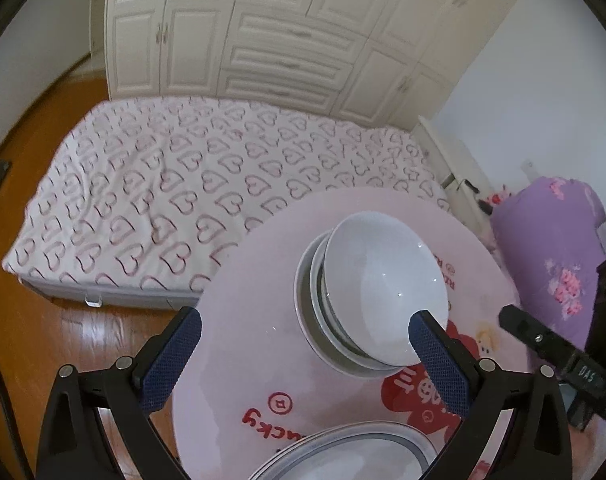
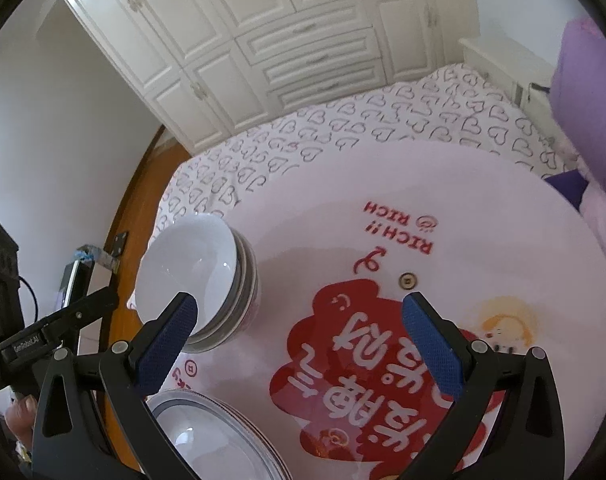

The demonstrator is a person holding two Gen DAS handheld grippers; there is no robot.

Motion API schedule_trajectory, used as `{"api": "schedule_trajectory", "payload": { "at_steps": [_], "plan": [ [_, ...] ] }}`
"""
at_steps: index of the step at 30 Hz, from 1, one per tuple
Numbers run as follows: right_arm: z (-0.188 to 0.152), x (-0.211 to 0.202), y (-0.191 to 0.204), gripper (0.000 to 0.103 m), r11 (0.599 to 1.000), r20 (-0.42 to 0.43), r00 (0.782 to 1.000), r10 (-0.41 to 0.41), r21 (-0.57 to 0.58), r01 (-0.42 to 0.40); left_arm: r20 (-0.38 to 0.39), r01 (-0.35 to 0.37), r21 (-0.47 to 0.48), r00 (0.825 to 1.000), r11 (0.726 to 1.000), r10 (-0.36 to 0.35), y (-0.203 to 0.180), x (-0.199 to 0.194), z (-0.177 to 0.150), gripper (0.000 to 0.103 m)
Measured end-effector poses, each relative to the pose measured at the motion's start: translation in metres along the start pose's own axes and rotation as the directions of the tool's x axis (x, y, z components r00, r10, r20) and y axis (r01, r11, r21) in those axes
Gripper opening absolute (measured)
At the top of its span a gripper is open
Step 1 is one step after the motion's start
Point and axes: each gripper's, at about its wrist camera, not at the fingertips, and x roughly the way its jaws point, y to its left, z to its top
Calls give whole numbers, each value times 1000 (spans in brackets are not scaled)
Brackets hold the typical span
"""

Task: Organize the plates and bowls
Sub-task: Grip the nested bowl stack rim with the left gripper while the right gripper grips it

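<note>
Hovering over round table [image 2: 443, 184], both grippers spread wide, nothing held: left gripper [image 1: 305, 344], right gripper [image 2: 299, 328]. Bowl stack [image 1: 375, 292] sits mid-table w/ top bowl tilted, not seated flat; plate stack [image 2: 219, 436] near front edge. Risk: nudge from left's right finger [image 1: 435, 352], close beside rim, could slide top bowl off stack. Table right half bare, room to work; bed [image 1: 163, 184] just behind.

Glossy white ceramic bowls [image 1: 383, 280] catch pinpoint highlights, stacked on a smooth, faintly reflective pink round tabletop [image 2: 443, 184] with red print. Grey-rimmed glazed plates [image 2: 219, 440] shine too. Gripper fingers [image 1: 175, 356]: matt black plastic, rough blue textured pads, metal rivets. Beyond: soft heart-print cloth bedsheet [image 1: 163, 192], polished wooden floor [image 1: 35, 340].
</note>
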Motion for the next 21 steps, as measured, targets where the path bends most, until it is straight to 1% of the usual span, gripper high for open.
{"api": "schedule_trajectory", "payload": {
  "at_steps": [9,12,14,18,20,21],
  "plan": [
    [1,41,13,103,1000,-99,995,7,-10,-8,-110,45,-80,993,996,-54,11,41,33,100],
    [1,51,15,103,1000,-128,992,15,-4,-15,-131,55,-92,989,994,-66,15,56,43,99],
    [0,57,16,103,1000,-143,989,25,0,-25,-140,57,-100,988,993,-70,18,63,44,97],
    [-1,64,16,103,999,-154,987,40,18,-38,-153,55,-120,986,991,-73,24,74,50,94],
    [-2,67,17,103,999,-160,987,32,20,-29,-155,55,-128,985,990,-75,27,77,49,90],
    [-2,69,17,100,999,-163,986,33,23,-30,-158,56,-133,984,990,-77,29,80,52,88]
  ]
}}
